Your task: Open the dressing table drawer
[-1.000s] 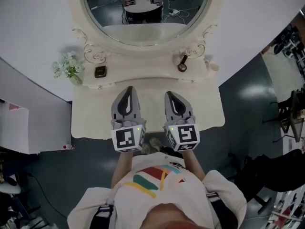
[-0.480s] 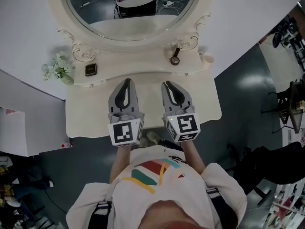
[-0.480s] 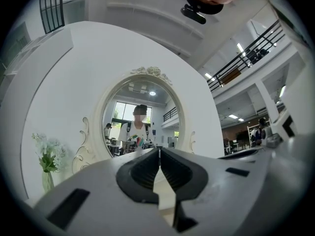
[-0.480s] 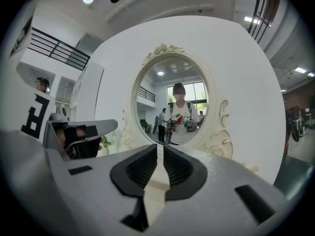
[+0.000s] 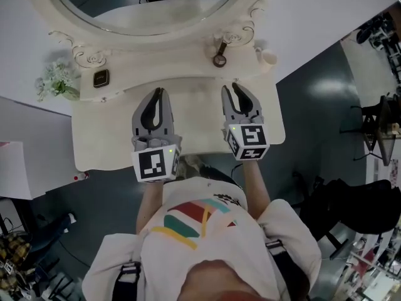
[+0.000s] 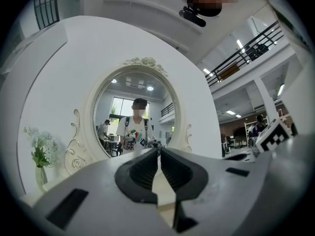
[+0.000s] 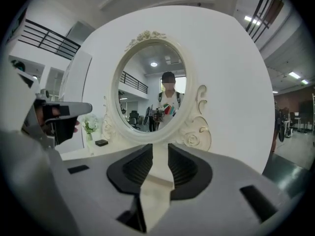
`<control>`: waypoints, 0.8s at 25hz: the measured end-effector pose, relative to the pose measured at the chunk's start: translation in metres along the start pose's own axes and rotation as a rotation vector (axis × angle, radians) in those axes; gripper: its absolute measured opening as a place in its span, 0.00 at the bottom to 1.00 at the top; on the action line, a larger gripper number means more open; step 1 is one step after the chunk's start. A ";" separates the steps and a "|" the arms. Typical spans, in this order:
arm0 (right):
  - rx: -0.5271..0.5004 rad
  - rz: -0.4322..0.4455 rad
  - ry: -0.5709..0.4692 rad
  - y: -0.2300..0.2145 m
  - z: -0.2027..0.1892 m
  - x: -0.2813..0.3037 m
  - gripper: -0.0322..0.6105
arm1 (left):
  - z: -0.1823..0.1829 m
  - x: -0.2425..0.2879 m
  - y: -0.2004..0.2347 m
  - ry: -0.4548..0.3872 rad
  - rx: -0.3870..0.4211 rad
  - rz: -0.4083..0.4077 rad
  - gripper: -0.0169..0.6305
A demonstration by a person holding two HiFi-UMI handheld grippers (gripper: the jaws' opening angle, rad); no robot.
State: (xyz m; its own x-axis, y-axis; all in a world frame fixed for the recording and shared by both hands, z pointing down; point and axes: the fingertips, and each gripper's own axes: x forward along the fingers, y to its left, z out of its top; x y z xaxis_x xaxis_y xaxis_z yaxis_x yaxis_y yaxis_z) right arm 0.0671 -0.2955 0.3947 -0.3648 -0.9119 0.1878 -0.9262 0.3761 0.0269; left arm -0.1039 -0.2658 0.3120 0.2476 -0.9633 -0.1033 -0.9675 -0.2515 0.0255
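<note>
The cream dressing table lies below me, and its drawer front is hidden under the tabletop's near edge. Both grippers hover over the tabletop, side by side and apart from each other. My left gripper is shut with nothing in it; in the left gripper view its tips meet in front of the oval mirror. My right gripper stands slightly open and empty; in the right gripper view a narrow gap shows between its pads, which point at the mirror.
On the back shelf stand a vase of white flowers, a small dark box, a round-headed hand mirror and a small cream cup. A white wall panel flanks the table's left. Dark floor lies on the right.
The two grippers have spread apart, the left one drifting left and the right one forward and right. The right jaws have parted a little. The table has slid left in view.
</note>
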 end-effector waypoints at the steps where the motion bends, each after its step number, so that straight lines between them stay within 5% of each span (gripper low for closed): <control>1: 0.000 -0.009 0.015 -0.009 -0.007 0.002 0.15 | -0.002 0.001 -0.002 0.005 0.002 -0.003 0.04; 20: -0.026 -0.085 0.367 -0.103 -0.162 0.067 0.20 | -0.034 0.022 -0.021 0.103 0.055 -0.012 0.04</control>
State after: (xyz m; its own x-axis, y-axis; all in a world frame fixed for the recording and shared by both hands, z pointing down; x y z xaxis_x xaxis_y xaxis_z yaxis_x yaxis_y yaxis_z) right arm 0.1538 -0.3690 0.5638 -0.2243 -0.8224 0.5228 -0.9472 0.3102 0.0816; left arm -0.0766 -0.2854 0.3427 0.2605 -0.9655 -0.0003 -0.9650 -0.2604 -0.0305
